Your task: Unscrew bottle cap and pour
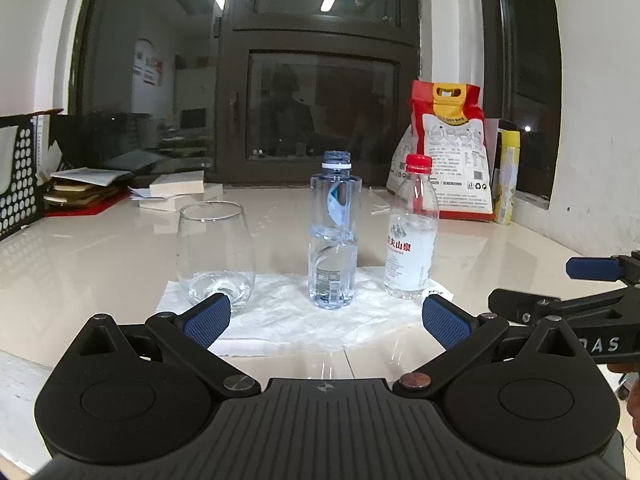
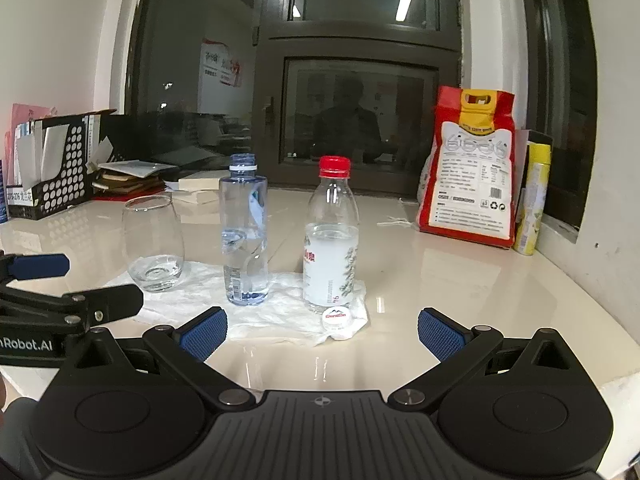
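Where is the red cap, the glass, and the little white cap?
red cap [image 2: 335, 165]: right wrist view, on the cap's side.
glass [image 2: 152, 236]: right wrist view, on its clear front wall.
little white cap [image 2: 337, 315]: right wrist view, on its printed top.

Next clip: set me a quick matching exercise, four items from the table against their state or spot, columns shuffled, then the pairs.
Items:
1. blue-tinted bottle
2. red-capped bottle
3. glass
4. white cap

States:
A. lying loose on the tissue in front of a bottle
B. neck open, no cap on
C. stands leftmost, only a trace of water at the bottom
D. still sealed

Pairs: 1-B, 2-D, 3-C, 4-A
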A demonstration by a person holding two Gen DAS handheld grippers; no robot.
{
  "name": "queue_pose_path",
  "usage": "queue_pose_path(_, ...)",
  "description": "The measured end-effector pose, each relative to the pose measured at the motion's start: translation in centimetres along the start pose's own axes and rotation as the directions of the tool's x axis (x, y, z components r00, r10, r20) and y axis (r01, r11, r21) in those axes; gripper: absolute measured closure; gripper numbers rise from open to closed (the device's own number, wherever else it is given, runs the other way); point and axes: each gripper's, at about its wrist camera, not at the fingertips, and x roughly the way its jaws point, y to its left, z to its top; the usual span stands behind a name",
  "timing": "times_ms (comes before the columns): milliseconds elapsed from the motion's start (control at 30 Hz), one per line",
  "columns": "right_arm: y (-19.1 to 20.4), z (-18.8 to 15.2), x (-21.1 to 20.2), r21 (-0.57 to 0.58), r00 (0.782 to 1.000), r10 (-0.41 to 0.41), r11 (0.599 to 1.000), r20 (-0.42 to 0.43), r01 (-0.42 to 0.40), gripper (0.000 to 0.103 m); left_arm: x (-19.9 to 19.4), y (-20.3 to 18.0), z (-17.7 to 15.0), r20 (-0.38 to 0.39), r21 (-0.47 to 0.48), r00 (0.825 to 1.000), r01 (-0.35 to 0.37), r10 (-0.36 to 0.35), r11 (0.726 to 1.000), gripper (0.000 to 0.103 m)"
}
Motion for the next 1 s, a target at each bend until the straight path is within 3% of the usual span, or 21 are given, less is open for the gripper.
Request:
queue_pose_path(667, -2.3, -0.8, -0.1, 0.015, 1.0, 0.013, 1.0, 0.0, -0.013, 0.0, 2.2, -3.2, 0.0, -0.028, -0.015, 1.0, -0.015, 0.014, 1.0, 0.0)
queue_pose_path(1000, -2.3, -0.7, -0.5, 0.049, 1.0, 0.024, 0.999, 0.0, -0.024, 0.0, 2.6, -3.7, -0.1, -0.043, -0.071, 0.999, -0.01, 0.007, 0.997, 0.0)
